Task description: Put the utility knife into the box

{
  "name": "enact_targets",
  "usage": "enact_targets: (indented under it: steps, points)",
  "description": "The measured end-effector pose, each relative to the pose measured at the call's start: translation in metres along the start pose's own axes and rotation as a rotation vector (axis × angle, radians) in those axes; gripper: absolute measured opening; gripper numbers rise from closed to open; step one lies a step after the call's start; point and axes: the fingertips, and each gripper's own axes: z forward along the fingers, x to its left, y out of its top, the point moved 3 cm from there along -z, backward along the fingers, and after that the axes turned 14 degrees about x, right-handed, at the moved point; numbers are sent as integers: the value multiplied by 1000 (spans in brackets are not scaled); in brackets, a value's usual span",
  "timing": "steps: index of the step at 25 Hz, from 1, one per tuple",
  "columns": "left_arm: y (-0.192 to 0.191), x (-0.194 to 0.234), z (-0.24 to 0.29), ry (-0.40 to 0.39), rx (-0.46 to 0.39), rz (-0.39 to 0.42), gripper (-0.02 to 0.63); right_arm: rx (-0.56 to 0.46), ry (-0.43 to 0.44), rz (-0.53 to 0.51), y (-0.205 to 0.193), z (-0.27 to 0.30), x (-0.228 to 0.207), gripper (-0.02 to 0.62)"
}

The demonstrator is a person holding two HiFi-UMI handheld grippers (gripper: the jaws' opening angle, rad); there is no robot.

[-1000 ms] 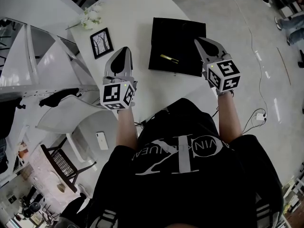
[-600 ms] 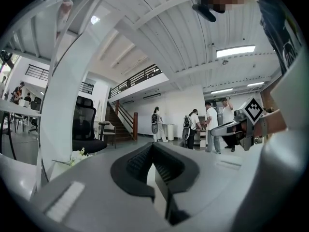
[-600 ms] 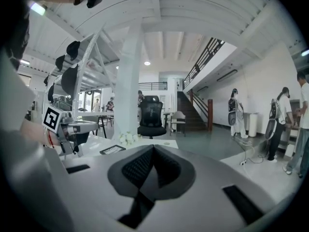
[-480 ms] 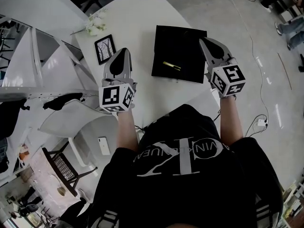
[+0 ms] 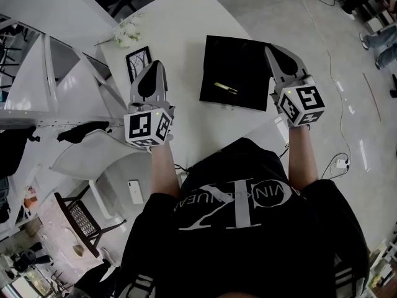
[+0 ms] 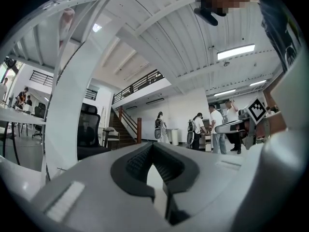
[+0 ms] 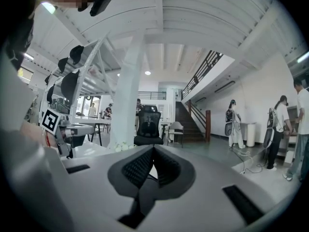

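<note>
Head view, utility knife (image 5: 224, 88) in box (image 5: 243, 59), between left gripper (image 5: 155, 67) and right gripper (image 5: 271, 49), both pressed together.

Open-plan office hall on two levels. Evidenced by black office chair (image 7: 148, 124), white curved desk (image 5: 180, 42), staircase (image 7: 193, 122) rising to a railed mezzanine (image 6: 140, 83), strip lights (image 6: 235, 51) on a white beamed ceiling, polished grey floor (image 5: 291, 17), and standing people (image 6: 217, 129) in the background.
</note>
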Motion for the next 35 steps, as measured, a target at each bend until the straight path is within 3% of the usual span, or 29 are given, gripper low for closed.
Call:
enact_targets:
  steps: [17, 35]
  points:
    - [3, 4, -12, 23, -35, 16, 11, -84, -35, -9, 16, -6, -1, 14]
    - [-4, 3, -17, -12, -46, -44, 10, -120, -41, -2, 15, -16, 4, 14]
